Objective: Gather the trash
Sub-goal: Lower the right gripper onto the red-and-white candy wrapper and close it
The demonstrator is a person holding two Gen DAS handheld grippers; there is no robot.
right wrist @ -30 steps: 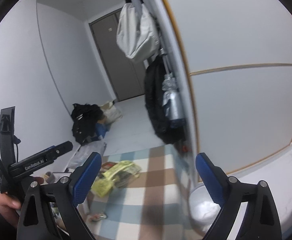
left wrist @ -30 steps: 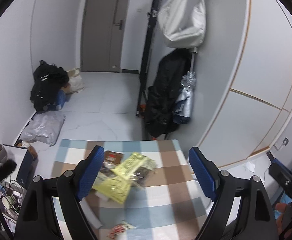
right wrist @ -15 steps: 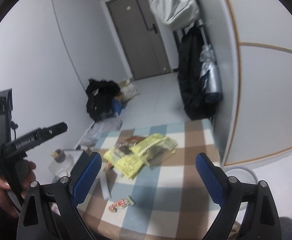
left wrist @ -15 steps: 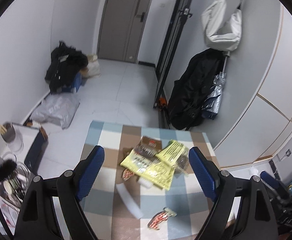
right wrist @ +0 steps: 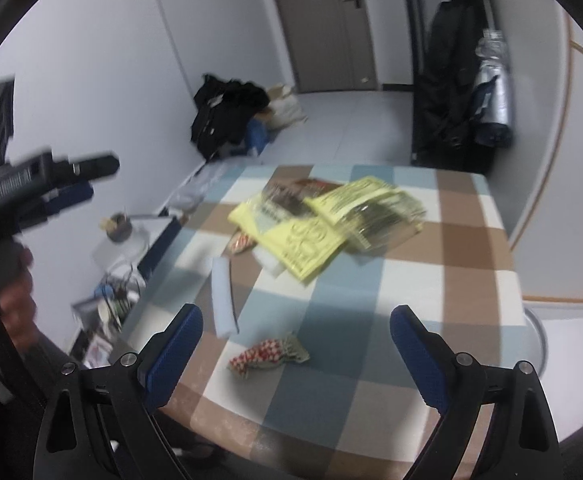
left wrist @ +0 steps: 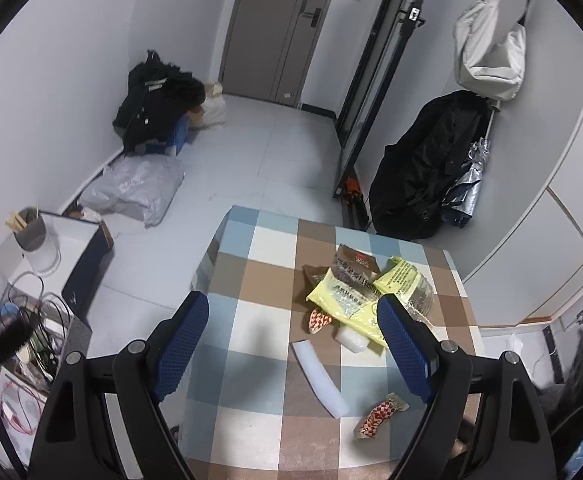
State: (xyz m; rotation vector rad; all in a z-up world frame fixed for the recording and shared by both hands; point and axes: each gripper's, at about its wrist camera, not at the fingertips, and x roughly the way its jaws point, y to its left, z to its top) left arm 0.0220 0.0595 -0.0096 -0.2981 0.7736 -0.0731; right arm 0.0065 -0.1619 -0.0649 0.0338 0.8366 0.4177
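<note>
Trash lies on a checked table [left wrist: 259, 280] [right wrist: 471, 240]: yellow snack bags [left wrist: 355, 300] [right wrist: 311, 236], a brown packet [left wrist: 351, 262], a white foam strip [left wrist: 319, 380] [right wrist: 223, 296], a small white lump [left wrist: 351, 338] and two red-checked wrappers [left wrist: 379, 416] [left wrist: 317, 320], one showing in the right wrist view [right wrist: 267, 356]. My left gripper [left wrist: 293, 346] is open and empty above the table, over the foam strip. My right gripper [right wrist: 295, 356] is open and empty above the near wrapper. The left gripper also shows at the left of the right wrist view [right wrist: 51, 184].
A white bin rim [right wrist: 537, 340] shows right of the table. Left of it a low stand [left wrist: 51, 248] holds a cup and cables. Black bags [left wrist: 155, 108], a grey sack [left wrist: 135, 188], hanging coats [left wrist: 423, 176] and a door [left wrist: 275, 28] lie beyond.
Both grippers have tilted down and moved over the table; more of the table and trash has come into view. Both stayed open and empty.
</note>
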